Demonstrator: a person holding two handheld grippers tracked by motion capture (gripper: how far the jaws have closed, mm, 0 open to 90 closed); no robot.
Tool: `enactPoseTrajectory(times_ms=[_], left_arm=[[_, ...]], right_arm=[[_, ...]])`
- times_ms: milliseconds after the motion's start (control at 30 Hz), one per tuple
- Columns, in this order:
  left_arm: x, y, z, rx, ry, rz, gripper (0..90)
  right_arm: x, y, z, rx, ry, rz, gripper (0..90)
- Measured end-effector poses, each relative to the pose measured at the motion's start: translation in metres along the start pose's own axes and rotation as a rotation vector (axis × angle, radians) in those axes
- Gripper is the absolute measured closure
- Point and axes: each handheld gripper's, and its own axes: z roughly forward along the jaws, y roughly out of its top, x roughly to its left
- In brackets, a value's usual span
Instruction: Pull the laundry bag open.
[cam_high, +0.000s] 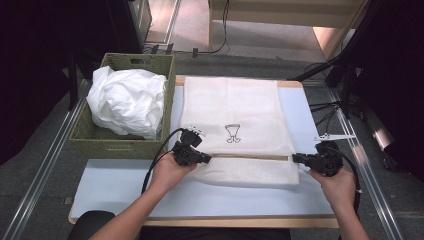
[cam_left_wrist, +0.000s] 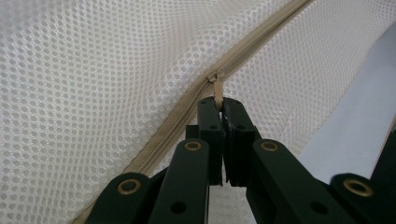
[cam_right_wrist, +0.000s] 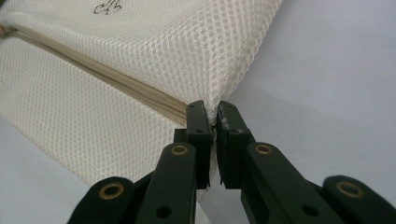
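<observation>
The white mesh laundry bag (cam_high: 235, 125) lies flat on the pale blue mat of the bench (cam_high: 115, 185), just right of a green woven basket (cam_high: 150, 65) heaped with crumpled white cloth (cam_high: 127, 102). A small black line drawing (cam_high: 233, 133) is printed near the bag's middle; it carries no lettering that can be read, and in the right gripper view its lower edge shows as a dark scribble at the top of the frame.

The high view shows the whole layout: both hands at the bag's near part, one at each end of the tan zipper (cam_high: 250, 157) that runs across it. The gripper views add the close detail (which the high view is too far off to give). In the left gripper view the left claw (cam_left_wrist: 221, 103) is pressed together on the tan zipper pull (cam_left_wrist: 217, 91), with the slider sitting just above the jaw tips and the zipper teeth closed on both sides of it. In the right gripper view the right claw (cam_right_wrist: 211, 110) is pinched shut on the bag's mesh corner, right where the zipper ends, the cloth bunching up above the jaws. In the high view the left claw sits at the bag's left edge and the right claw at its right edge.
</observation>
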Motion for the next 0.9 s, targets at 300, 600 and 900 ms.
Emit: enactPoseTrajectory(times_ms=[300,600,900], left_arm=[[0.0003,-0.0025,-0.0007,-0.02,-0.012,-0.01,88.6],[0.0002,-0.005,0.0004,-0.037,-0.017,-0.011,88.5],[0.0013,-0.0055,0.0025,-0.04,-0.021,-0.018,88.6]], right_arm=[[0.0033,-0.0002,-0.0003,-0.009,-0.006,-0.013,86.7],[0.0035,-0.0001,-0.0002,-0.004,-0.009,-0.008,86.6],[0.0033,-0.0004,-0.0004,-0.005,-0.011,-0.01,86.7]])
